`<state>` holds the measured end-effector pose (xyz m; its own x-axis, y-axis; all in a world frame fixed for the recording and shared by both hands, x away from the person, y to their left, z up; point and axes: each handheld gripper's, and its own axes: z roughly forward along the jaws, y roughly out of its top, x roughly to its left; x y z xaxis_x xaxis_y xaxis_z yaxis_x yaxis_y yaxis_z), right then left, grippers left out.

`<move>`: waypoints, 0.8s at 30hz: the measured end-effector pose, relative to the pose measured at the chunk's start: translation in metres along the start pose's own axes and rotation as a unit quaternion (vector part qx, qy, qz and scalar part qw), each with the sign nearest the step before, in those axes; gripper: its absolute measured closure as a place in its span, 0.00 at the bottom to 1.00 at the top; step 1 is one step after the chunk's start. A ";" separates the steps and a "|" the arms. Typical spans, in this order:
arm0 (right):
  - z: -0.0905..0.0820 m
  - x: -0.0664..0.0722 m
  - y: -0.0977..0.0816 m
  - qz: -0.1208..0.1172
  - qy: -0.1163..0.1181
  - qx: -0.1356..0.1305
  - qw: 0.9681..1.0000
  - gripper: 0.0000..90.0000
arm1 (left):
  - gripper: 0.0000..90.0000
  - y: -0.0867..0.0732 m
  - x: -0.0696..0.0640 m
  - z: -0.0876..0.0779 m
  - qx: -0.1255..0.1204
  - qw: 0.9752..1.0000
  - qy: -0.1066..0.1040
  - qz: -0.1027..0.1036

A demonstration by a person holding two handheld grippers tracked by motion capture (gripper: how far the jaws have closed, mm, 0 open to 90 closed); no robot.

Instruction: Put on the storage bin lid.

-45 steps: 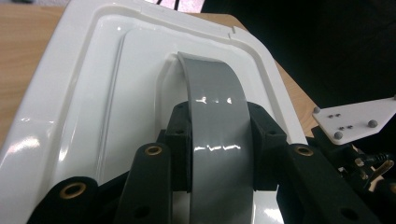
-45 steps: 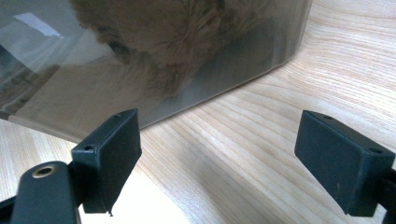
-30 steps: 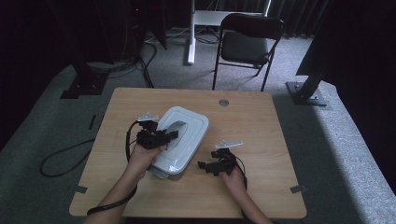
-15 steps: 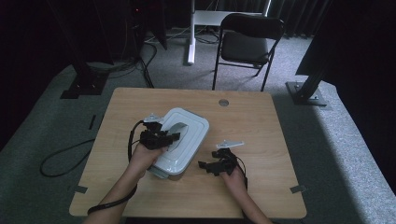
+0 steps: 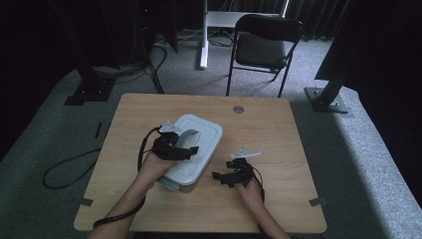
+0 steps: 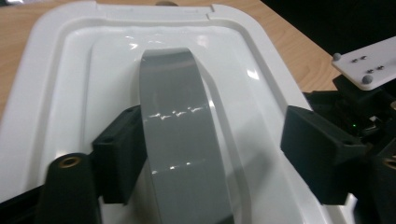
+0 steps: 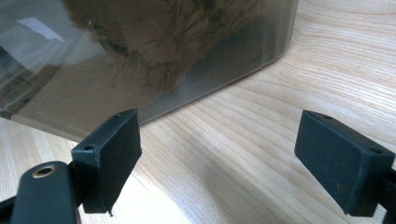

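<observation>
A clear storage box with a white lid (image 5: 206,134) lies on the wooden table (image 5: 278,129). A grey handle (image 5: 192,137) arches over the lid. My left gripper (image 5: 180,151) is open above the lid and straddles the grey handle (image 6: 180,140). Its left pad (image 6: 116,158) sits against the handle's edge and the right pad (image 6: 322,158) stands apart. My right gripper (image 5: 222,178) rests low on the table just right of the box, open and holding nothing. In the right gripper view my right gripper (image 7: 229,154) faces the clear box wall (image 7: 56,93), with something brown and furry (image 7: 163,32) behind it.
A round hole (image 5: 238,109) marks the table's far edge. A black folding chair (image 5: 263,47) stands behind the table, and a cable (image 5: 64,169) loops on the floor at left. Bare wood lies right of the box. The right gripper's grey plate (image 6: 369,63) shows close beside the lid.
My left gripper has crept slightly to the right over the lid's handle. The right gripper and the box have stayed put.
</observation>
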<state>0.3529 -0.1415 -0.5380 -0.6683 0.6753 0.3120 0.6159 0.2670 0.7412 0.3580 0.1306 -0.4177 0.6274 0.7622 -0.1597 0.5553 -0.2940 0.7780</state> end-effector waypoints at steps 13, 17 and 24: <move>-0.004 -0.001 0.001 0.003 -0.002 -0.006 1.000 0.15 | 0.01 0.008 0.008 -0.018 -0.002 1.000 -0.008 -0.020; -0.005 -0.002 0.001 0.003 -0.003 -0.007 1.000 0.15 | 0.01 0.006 0.012 -0.022 -0.022 0.999 -0.018 -0.022; -0.011 -0.003 -0.001 0.007 -0.006 -0.011 1.000 0.15 | 0.01 -0.004 0.018 -0.027 -0.019 1.000 0.000 0.019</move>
<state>0.3496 -0.1508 -0.5330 -0.6553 0.6865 0.3151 0.6152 0.2431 0.7499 0.3523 0.1614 -0.4073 0.6480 0.7505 -0.1302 0.5101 -0.3006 0.8059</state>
